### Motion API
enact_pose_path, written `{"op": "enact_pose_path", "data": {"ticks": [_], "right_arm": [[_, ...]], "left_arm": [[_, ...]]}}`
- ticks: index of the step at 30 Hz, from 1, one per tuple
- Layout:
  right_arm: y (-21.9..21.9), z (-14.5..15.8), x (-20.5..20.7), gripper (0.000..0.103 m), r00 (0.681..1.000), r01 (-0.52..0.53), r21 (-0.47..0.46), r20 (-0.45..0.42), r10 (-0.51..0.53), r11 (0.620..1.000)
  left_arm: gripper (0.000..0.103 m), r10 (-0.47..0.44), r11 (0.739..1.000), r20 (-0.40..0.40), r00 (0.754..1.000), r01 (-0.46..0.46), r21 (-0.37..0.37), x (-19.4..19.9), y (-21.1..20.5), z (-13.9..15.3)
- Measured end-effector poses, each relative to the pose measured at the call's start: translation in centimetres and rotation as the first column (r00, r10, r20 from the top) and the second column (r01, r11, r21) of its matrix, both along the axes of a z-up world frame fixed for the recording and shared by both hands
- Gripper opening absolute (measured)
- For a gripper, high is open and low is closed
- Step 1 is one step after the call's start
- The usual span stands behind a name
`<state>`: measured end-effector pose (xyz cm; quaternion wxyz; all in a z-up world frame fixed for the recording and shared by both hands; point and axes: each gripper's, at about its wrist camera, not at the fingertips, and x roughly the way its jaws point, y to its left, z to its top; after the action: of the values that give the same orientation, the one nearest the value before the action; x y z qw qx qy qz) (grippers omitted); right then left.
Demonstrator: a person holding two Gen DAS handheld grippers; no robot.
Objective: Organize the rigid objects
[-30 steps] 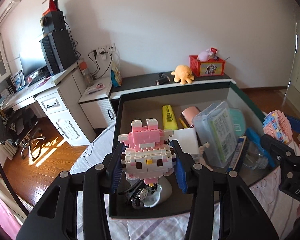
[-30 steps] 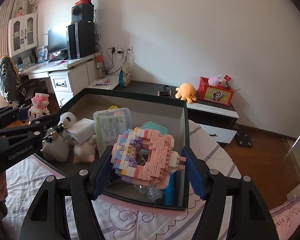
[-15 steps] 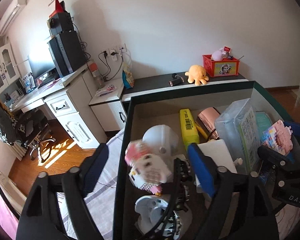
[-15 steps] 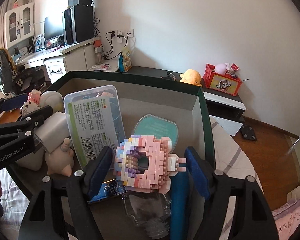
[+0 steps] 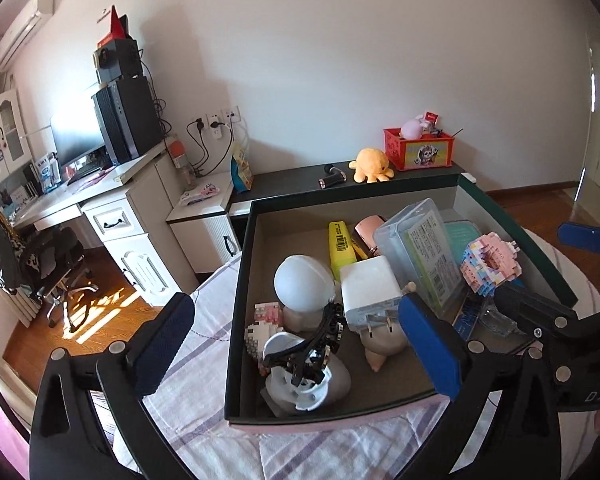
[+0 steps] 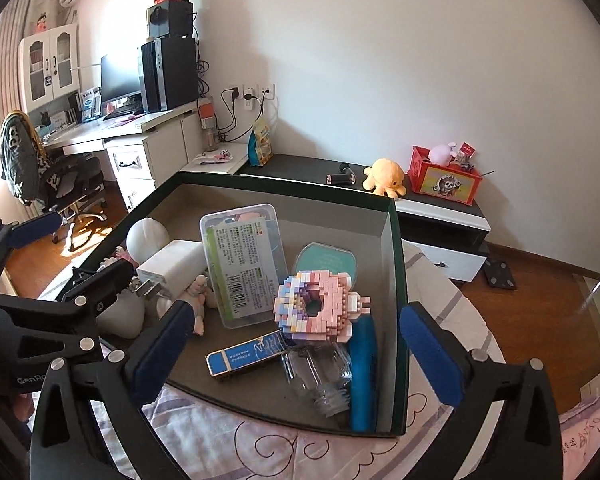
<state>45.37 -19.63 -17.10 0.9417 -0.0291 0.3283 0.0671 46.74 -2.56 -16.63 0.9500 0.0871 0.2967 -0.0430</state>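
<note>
Dark-green box (image 6: 394,264) crowded with toys; both tongs (image 5: 300,344) (image 6: 296,356) still spreading, nothing between them.

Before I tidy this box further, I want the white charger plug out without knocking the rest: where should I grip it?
Grip the white charger plug across the flat side faces of its square body, coming from above. Its two metal prongs point toward the box's near wall, and the clear plastic case crowds one side, so the top looks like the freest way in.
</note>
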Motion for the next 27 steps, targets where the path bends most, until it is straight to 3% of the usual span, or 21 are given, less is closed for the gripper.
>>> {"op": "enact_pose_path", "data": {"ticks": [5,14,27], "right_arm": [[0.0,1.2,-2.2,0.103,1.000,0.014,0.010,0.018,-0.014,1.000],[-0.4,3.1,-6.2,0.103,0.999,0.018,0.046,0.025,-0.019,0.999],[-0.4,7.4,-16.0,0.103,0.992,0.006,0.102,0.128,-0.019,0.995]], "left_arm": [[0.103,-0.011,0.998,-0.008,1.000,0.011,-0.058,-1.9,0.6,0.8],[0.103,-0.029,0.995,0.010,1.000,0.030,-0.090,-6.2,0.2,2.9],[0.103,-0.014,0.997,0.161,0.987,0.027,-0.076,-17.0,0.7,7.8]]}}
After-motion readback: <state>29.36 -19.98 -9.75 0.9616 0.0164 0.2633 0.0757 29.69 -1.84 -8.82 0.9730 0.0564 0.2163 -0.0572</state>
